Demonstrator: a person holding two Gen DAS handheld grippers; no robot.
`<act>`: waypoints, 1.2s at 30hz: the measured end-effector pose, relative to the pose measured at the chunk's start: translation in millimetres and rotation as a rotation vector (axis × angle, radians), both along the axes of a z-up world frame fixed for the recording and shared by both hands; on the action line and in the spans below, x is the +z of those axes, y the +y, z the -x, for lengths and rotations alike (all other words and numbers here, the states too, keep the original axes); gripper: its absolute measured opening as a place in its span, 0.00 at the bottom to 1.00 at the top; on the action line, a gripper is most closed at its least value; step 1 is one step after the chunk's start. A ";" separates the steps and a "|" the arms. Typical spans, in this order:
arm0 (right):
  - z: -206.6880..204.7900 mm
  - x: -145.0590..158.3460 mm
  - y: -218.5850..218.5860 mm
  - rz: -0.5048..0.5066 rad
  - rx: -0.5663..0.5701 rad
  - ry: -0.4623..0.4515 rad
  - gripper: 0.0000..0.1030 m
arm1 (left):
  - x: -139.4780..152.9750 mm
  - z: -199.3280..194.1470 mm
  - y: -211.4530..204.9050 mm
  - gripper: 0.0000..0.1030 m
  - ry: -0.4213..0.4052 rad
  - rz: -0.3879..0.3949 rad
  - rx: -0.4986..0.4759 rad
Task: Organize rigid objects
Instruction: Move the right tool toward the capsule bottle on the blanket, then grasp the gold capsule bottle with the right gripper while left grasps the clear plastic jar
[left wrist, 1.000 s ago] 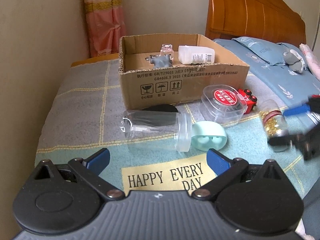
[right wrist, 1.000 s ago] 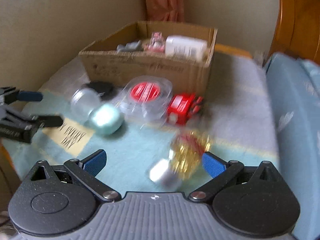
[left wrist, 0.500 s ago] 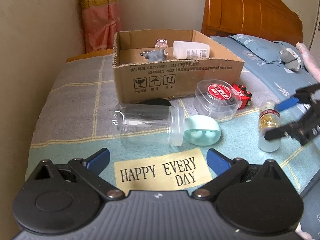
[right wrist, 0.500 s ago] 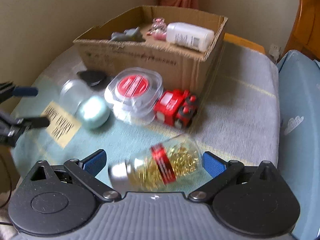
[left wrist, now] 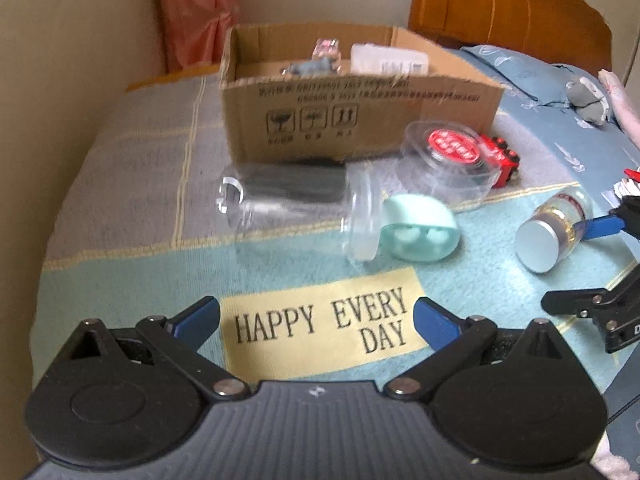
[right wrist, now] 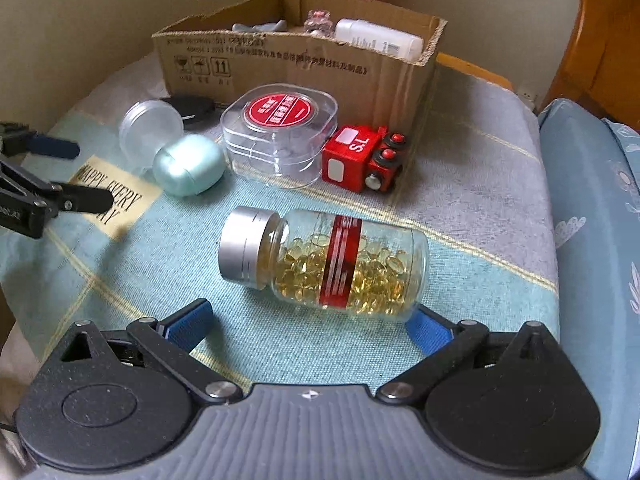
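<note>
Half a second ago the pill jar (right wrist: 326, 264) was tilted up between the right gripper's (right wrist: 310, 320) fingers; now it lies on its side on the blanket (right wrist: 480, 240), at centre frame in the right view, silver cap toward the left. The gripper's fingers stand wide apart, with the jar's base just beside the right blue pad (right wrist: 430, 330); whether they touch I cannot tell. My reading is that the jar is loose, so it is no nearer the box (right wrist: 280, 68) at upper centre, and a fresh grasp looks needed before it can go in.

The left gripper (left wrist: 316, 320) is also spread wide and holds nothing, low in its own view above the "HAPPY EVERY DAY" patch (left wrist: 320, 324).

Left on the blanket in front of the box are a clear cup (left wrist: 296, 204) on its side, a mint case (left wrist: 420, 232), a tub (right wrist: 280, 136) with a red label, and a red toy train (right wrist: 360, 160) (half hidden behind the tub in the left view). A dark object (right wrist: 192, 106) shows only as a sliver behind the cup. Inside the box I can make out a white bottle (right wrist: 380, 42), a small pink-topped bottle (right wrist: 318, 24) and something grey (right wrist: 260, 27), too small to name. The left view is slightly blurred, and the right gripper is cut off by its right edge.
</note>
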State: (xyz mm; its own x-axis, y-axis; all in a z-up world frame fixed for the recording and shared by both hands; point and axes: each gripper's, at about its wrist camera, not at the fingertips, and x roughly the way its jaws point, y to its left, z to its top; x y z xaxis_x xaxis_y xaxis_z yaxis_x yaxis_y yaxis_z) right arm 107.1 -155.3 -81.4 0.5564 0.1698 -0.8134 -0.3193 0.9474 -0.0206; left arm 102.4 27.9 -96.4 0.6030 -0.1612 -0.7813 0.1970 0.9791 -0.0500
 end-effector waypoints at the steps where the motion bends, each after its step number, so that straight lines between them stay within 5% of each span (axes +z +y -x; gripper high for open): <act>1: 2.5 -0.4 0.1 -0.004 -0.008 -0.015 1.00 | -2.8 -1.4 1.3 0.99 0.012 0.006 0.008; 5: 9.8 -1.0 -1.1 -0.014 -0.036 -0.047 1.00 | -5.6 -1.3 -2.2 0.99 -0.018 -0.040 0.000; 36: 11.8 -7.2 7.6 -0.033 -0.161 -0.150 1.00 | 7.5 -25.6 6.2 0.99 -0.202 -0.025 -0.041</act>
State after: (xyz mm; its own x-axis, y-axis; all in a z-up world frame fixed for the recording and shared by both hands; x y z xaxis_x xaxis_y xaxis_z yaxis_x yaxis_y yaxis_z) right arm 95.3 -147.7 -88.6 0.6930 0.0945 -0.7147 -0.1600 0.9868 -0.0247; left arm 128.0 34.0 -88.9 0.7411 -0.1709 -0.6493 0.2407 0.9704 0.0192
